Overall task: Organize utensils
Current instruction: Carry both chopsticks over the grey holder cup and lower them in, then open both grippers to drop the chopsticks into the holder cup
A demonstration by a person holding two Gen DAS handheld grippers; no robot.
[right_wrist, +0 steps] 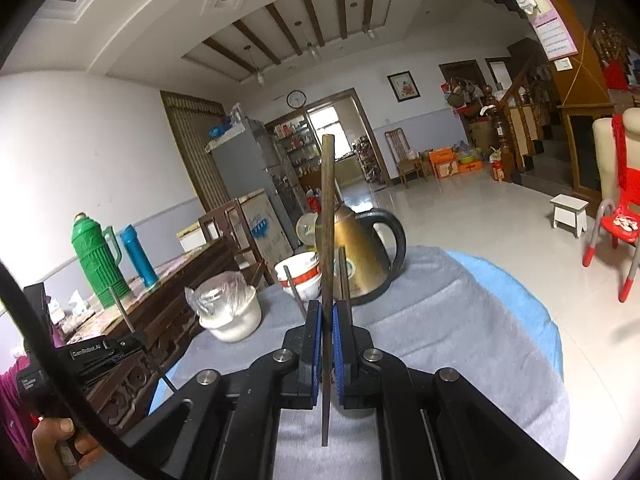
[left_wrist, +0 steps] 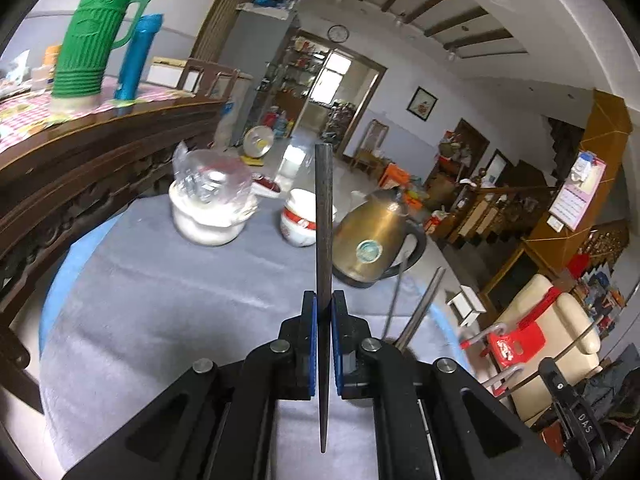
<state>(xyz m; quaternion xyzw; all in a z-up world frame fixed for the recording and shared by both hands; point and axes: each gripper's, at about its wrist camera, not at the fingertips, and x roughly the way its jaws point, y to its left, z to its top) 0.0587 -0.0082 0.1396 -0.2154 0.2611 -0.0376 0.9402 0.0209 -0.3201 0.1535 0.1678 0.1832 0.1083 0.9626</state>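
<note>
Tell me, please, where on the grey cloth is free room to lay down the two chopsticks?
The near half of the grey cloth is bare, from the white jar down to the camera. In the right wrist view, the cloth right of the kettle is free too. The far edge is crowded: jar, bowl, kettle.

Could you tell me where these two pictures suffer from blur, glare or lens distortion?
Left wrist view: the green flask and table edge bow strongly, and the bagged white pot is soft. Right wrist view: the window is blown out, the floor shows glare, and the chopstick stays sharp. Both have black corners.
</note>
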